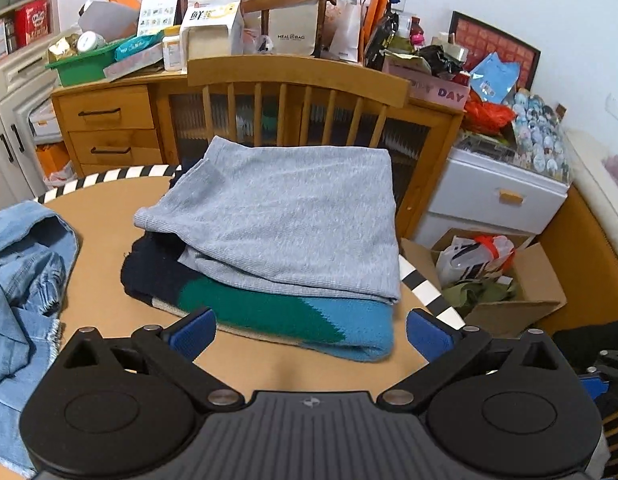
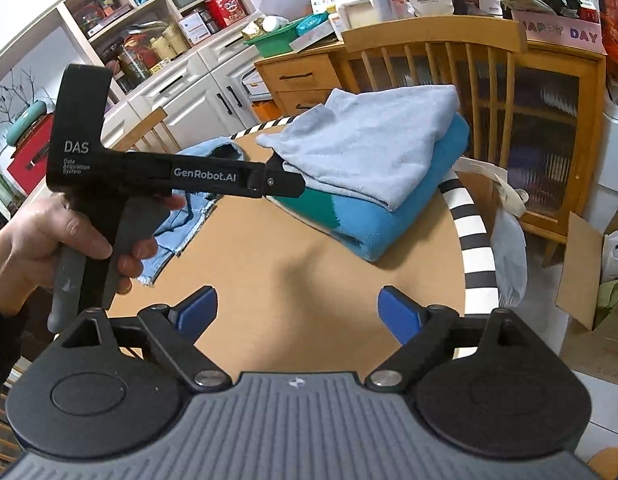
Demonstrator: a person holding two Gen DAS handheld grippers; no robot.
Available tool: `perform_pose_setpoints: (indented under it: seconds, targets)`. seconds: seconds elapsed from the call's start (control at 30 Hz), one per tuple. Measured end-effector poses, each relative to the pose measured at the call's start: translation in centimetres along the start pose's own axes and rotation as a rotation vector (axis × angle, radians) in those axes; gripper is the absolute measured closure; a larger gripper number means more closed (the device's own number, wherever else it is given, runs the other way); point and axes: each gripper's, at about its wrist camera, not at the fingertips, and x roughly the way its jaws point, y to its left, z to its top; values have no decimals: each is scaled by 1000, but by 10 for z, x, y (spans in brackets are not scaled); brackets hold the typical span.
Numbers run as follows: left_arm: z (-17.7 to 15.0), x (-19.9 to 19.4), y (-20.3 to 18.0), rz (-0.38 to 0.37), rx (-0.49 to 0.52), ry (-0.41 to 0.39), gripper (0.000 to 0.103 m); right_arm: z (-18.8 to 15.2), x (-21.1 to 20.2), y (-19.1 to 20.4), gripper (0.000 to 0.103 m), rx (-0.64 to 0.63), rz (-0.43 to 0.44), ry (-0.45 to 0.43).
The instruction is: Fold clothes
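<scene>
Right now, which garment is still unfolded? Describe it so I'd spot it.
On the round table, a folded stack sits by the wooden chair. Left of it lies the denim piece: pale blue, crumpled, frayed hem, unlike the flat grey top.

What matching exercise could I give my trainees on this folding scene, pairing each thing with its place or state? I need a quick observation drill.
Things:
1. Folded grey knit top
2. Blue, green and navy knitted sweater
3. Crumpled light-blue denim garment
4. Left tongs

Places or states:
A. Bottom of the stack
B. Open, nothing between them
C. Unfolded, at the table's left side
D. Top of the stack

Pairs: 1-D, 2-A, 3-C, 4-B
</scene>
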Motion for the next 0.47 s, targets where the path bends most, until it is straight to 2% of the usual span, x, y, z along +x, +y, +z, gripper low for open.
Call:
perform_pose_setpoints:
  seconds: [0.2,0.47]
  targets:
    - [3,0,1,-2,-11,2,0,1,3,-7,13,20,-6,13]
    - [3,1,2,-54,-23,12,4,10,13,-4,12,11,-25,40]
